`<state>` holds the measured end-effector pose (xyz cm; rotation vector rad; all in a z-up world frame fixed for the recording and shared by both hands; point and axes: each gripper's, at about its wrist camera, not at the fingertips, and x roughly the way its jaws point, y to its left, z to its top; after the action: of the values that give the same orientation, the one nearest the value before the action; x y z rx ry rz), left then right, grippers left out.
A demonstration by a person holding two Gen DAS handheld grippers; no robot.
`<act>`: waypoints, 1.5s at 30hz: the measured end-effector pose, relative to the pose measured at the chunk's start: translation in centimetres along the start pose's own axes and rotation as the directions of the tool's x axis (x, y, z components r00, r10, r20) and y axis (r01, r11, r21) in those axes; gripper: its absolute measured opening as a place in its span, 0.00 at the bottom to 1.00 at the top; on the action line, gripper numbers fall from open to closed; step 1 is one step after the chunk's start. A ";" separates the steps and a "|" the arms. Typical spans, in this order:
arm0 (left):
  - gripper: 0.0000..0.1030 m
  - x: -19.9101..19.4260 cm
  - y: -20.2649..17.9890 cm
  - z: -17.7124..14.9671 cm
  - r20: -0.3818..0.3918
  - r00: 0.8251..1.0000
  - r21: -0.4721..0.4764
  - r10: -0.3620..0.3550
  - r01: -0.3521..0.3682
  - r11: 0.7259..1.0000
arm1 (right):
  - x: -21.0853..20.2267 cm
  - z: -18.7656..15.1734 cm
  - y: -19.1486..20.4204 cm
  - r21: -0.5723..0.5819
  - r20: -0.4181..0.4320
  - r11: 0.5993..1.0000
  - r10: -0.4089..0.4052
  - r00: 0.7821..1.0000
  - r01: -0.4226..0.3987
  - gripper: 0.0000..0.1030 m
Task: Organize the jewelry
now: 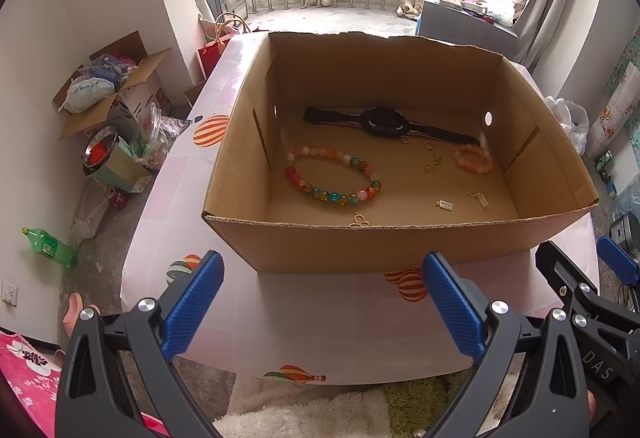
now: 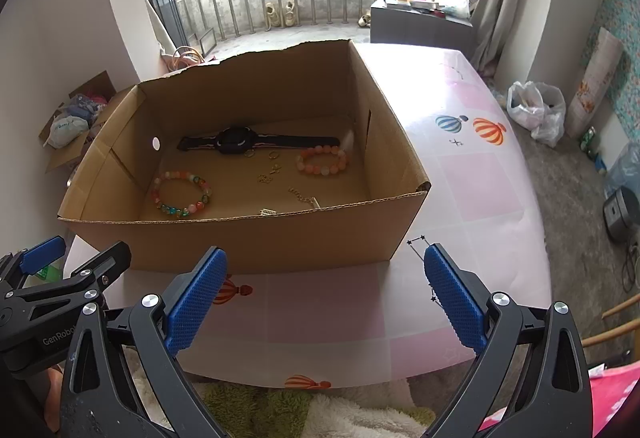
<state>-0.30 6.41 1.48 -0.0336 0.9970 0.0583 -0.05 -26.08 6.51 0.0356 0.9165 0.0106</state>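
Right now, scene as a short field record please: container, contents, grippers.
container: open cardboard box on a balloon-print table
back of box: black watch, lying flat
left side: multicolour bead bracelet
right side: orange bead bracelet
middle: small gold pieces and a chain, loose on the floor
left gripper: open, holding nothing, outside the box
right gripper: open, holding nothing, outside the box

Open-topped cardboard box [image 1: 376,246] admits entry from above; 4 walls block sideways.
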 end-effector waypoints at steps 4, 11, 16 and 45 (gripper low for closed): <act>0.94 0.0 -0.1 0.0 0.000 1.000 -0.001 -0.001 0.001 1.000 | 0.0 0.0 0.0 0.002 -0.001 1.000 0.000 1.000 0.000 0.92; 0.94 0.0 0.0 0.0 0.002 1.000 -0.005 0.000 0.000 1.000 | -0.1 -0.1 0.1 0.003 0.002 1.000 -0.001 1.000 0.001 0.92; 0.94 0.0 0.1 -0.1 0.000 1.000 -0.007 -0.001 0.001 1.000 | -0.2 -0.1 0.2 0.004 0.001 1.000 -0.003 1.000 0.003 0.92; 0.94 0.0 0.1 -0.2 -0.003 1.000 -0.009 0.000 0.000 1.000 | 0.0 -0.2 0.2 0.012 -0.003 1.000 0.000 1.000 0.000 0.92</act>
<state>-0.48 6.49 1.42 -0.0418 0.9994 0.0623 -0.23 -25.90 6.43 0.0468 0.9191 0.0055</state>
